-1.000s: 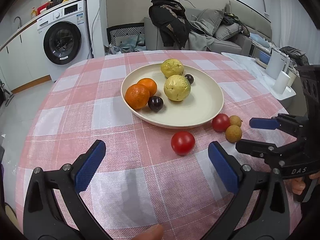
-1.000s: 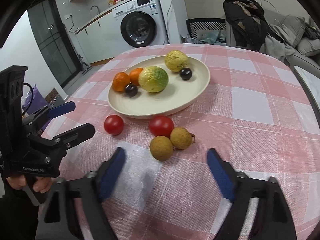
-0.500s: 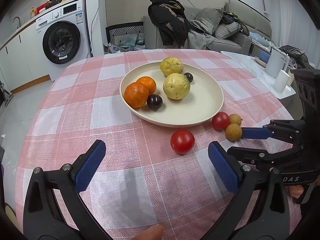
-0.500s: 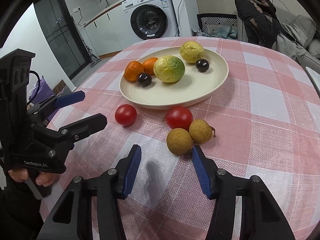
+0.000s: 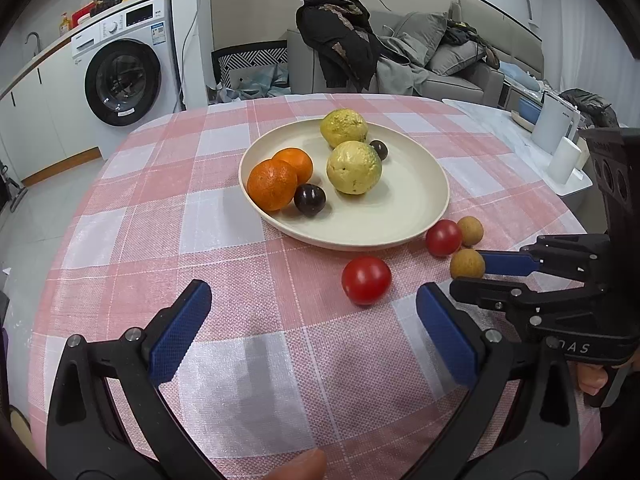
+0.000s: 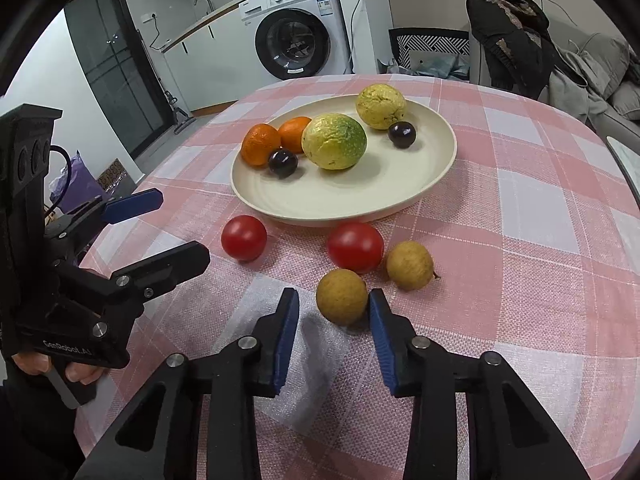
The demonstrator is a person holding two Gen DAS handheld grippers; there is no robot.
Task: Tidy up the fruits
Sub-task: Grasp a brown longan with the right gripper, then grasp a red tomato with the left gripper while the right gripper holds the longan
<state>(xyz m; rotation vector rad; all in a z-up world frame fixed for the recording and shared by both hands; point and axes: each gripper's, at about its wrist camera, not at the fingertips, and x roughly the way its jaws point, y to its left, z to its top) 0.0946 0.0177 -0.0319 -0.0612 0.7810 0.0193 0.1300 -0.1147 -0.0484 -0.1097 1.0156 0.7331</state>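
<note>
Six fruits sit on the plate [image 6: 442,168]; four wait outside. Right gripper [image 6: 334,312] has been closing around a longan [image 6: 341,296], not yet pinching; left gripper [image 5: 312,320] gapes empty.

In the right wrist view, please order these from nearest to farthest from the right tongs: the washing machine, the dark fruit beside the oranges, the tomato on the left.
1. Tomato: on the cloth, ahead and left of the right tongs.
2. Dark fruit: on the plate, at its left.
3. Washing machine: beyond the table, against the far wall.
</note>
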